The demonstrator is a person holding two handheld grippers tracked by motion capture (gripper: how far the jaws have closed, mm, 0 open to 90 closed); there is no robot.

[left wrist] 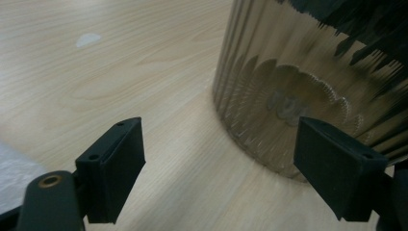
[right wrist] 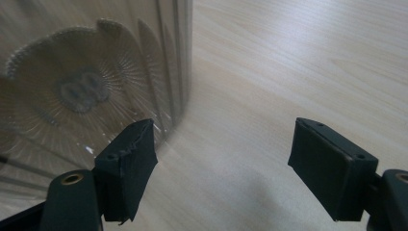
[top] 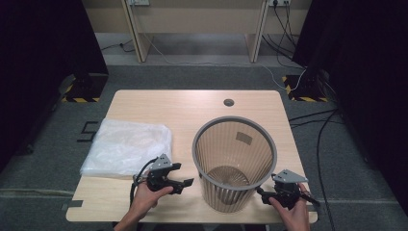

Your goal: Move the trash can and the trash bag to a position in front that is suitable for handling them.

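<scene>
The biggest risk concerns the ribbed bin (top: 234, 161), which stands upright in the lower centre of the high view, on the near half of the bench (top: 192, 103). It looks light and it widens toward its rim, so I judge that a push from one side alone could tip it or slide it toward the near edge. The left tool (top: 185, 183), at the lower left of the bin, has its jaws spread with nothing between them; in the left gripper view the bin wall (left wrist: 288, 96) is just beyond the right jaw. The right tool (top: 260, 192), at the lower right, is also spread and holds nothing, with the wall (right wrist: 96, 86) beside its left jaw. A jaw could slip on the ribs.

The folded plastic bag (top: 127, 147) lies at the left, well apart, and might shift easily.

The bench is pale wood with a round cable hole (top: 228, 102). Around it is grey carpet (top: 192, 77), dark curtains and cables (top: 308, 120).
</scene>
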